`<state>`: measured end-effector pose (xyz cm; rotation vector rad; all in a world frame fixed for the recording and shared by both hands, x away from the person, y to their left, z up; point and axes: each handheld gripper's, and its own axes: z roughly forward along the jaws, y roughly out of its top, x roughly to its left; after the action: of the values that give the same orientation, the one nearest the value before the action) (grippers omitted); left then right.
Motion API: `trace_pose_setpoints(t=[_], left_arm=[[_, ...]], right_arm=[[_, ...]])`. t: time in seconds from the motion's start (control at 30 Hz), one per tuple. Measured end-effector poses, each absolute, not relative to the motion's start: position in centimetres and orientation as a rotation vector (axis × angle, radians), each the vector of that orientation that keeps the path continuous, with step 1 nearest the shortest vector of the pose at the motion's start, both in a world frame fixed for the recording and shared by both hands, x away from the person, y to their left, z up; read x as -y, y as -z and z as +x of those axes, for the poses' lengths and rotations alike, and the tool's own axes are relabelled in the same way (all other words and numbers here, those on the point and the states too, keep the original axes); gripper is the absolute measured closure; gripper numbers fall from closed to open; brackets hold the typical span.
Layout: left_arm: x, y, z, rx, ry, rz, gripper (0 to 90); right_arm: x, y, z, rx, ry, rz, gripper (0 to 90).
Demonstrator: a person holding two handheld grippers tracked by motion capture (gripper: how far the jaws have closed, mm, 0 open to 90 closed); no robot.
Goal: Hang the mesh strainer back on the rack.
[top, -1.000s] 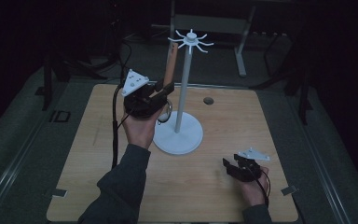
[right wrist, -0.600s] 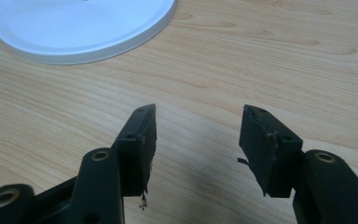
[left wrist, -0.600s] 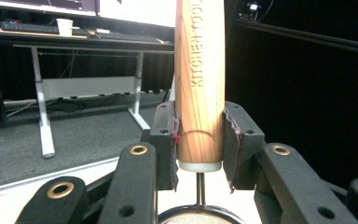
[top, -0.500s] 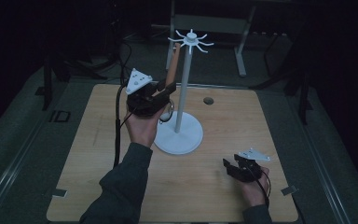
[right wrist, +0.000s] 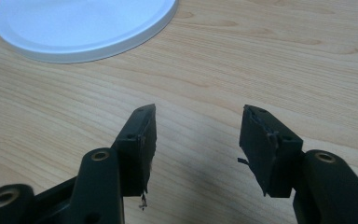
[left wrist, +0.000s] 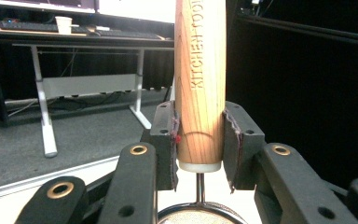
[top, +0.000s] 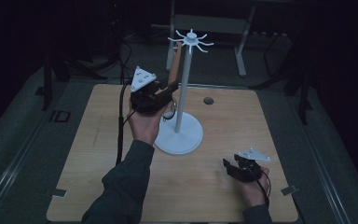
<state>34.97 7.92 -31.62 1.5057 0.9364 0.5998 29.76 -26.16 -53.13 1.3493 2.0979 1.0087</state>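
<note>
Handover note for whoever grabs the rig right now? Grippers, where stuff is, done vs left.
Left gripper: shut on the wooden handle of a strainer, handle upright, mesh end below the jaws, beside the white stand.
Right gripper: open, nothing between the jaws, low over the table near the stand's base.
Done: strainer picked up and raised alongside the pole.
Left: probably hang it on a top hook; I can't tell whether it is already hooked.

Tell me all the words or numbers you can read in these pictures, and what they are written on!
"KITCHEN TOO": pressed into the wooden handle clamped in the left gripper; the letters run up the handle and the last word is cut off by the picture's top edge.
"ID": apparently a mark on the floor left of the table, dim and hard to be sure of.
Nothing else is readable.
</note>
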Motion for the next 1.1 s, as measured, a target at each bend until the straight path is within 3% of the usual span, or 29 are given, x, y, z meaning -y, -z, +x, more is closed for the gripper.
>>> trace_pose_setpoints(t=[0.47, 0.8, 1.1], left_arm=[[-7.61, 32.00, 35.76, -0.951, -0.590, 1.539, 67.3], [-7.92, 31.90, 35.70, -0.940, -0.579, 1.523, 56.3], [-7.89, 31.86, 35.25, -0.927, -0.603, 1.533, 52.2]], right_arm=[[26.17, 53.16, 29.75, -2.099, -1.008, 1.349, 45.4], [26.15, 53.18, 29.75, -2.099, -1.006, 1.351, 45.3], [26.16, 53.24, 29.78, -2.100, -1.002, 1.355, 44.7]])
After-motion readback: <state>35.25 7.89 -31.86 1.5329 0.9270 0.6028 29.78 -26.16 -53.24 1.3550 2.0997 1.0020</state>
